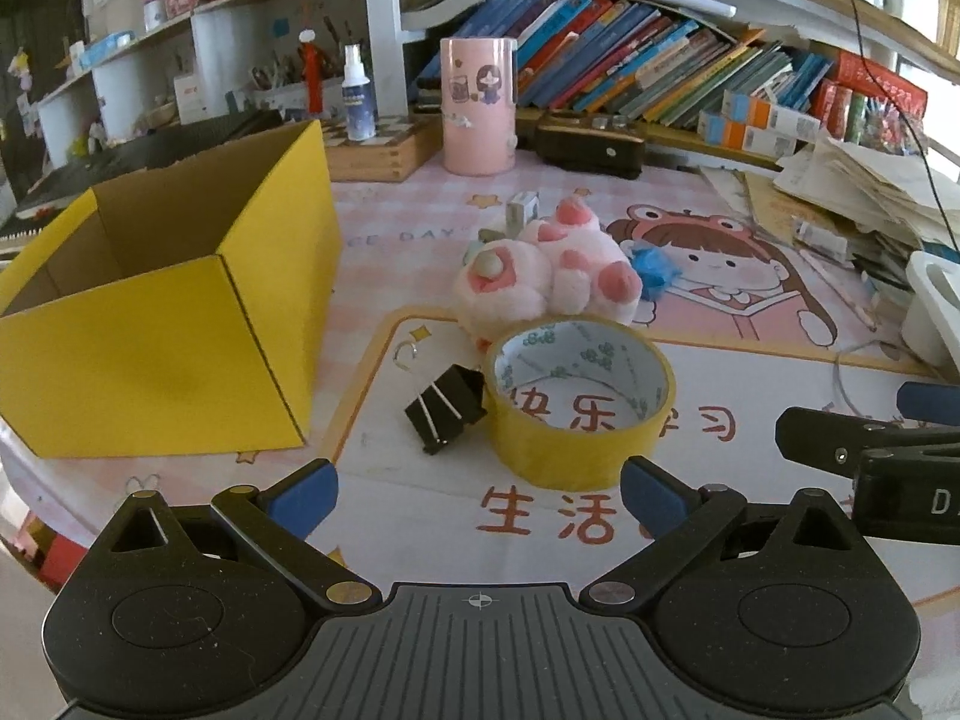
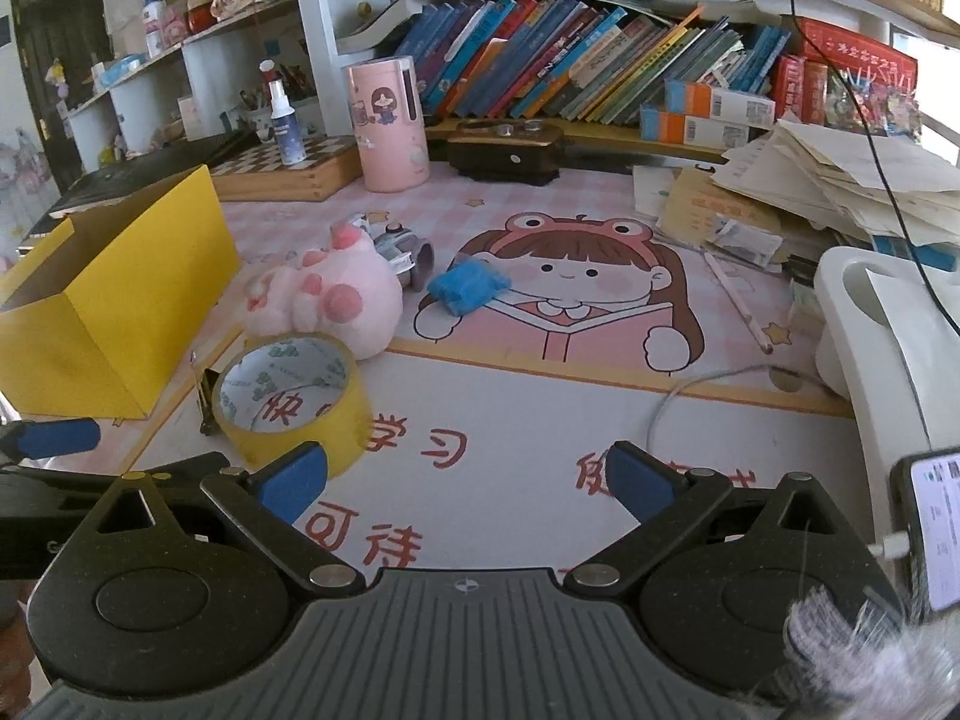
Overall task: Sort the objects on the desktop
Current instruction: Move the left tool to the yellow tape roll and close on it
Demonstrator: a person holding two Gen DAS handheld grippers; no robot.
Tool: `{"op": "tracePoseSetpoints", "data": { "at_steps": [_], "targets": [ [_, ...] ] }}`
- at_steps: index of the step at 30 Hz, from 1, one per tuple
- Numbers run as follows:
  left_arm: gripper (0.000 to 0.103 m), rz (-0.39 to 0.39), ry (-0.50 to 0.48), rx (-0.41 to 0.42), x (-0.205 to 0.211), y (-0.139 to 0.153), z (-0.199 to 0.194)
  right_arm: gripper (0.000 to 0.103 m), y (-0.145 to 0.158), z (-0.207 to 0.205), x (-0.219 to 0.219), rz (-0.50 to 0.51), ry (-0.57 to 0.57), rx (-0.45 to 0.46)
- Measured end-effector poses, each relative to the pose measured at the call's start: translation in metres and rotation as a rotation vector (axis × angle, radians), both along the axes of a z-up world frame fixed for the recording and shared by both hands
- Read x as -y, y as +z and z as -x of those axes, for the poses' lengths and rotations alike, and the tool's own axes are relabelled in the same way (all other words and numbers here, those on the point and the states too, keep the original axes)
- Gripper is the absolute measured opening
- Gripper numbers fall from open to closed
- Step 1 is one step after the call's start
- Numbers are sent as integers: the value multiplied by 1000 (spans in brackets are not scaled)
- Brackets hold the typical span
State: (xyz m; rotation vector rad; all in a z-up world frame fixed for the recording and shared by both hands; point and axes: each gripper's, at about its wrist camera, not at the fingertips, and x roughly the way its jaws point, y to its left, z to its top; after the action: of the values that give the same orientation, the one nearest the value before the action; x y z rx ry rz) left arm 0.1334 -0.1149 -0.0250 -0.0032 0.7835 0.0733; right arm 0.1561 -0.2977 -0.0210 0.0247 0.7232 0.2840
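You're holding both tongs spread wide, left tongs (image 1: pixel 477 495) and right tongs (image 2: pixel 465 483), blue pads gripping nothing. Just ahead, the glossy yellow tape ring (image 1: pixel 579 402) is sitting on the tabletop (image 1: pixel 750 540), touching a black binder clip (image 1: pixel 447 408); fluffy pink plush (image 1: pixel 540 273) behind, yellow cardboard box (image 1: pixel 162 330) left.

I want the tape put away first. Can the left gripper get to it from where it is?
Probably yes. The left gripper is open, and the tape lies flat just ahead of its jaws with bare mat between. The clip touches the tape's left side and might get bumped.
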Motion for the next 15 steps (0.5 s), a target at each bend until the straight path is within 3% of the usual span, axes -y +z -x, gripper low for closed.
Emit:
{"op": "tracePoseSetpoints", "data": {
  "at_steps": [15],
  "targets": [
    [99,1,9,-7,19,-2,-22,101,-2,-26,23,-21,14,2]
  ]
}}
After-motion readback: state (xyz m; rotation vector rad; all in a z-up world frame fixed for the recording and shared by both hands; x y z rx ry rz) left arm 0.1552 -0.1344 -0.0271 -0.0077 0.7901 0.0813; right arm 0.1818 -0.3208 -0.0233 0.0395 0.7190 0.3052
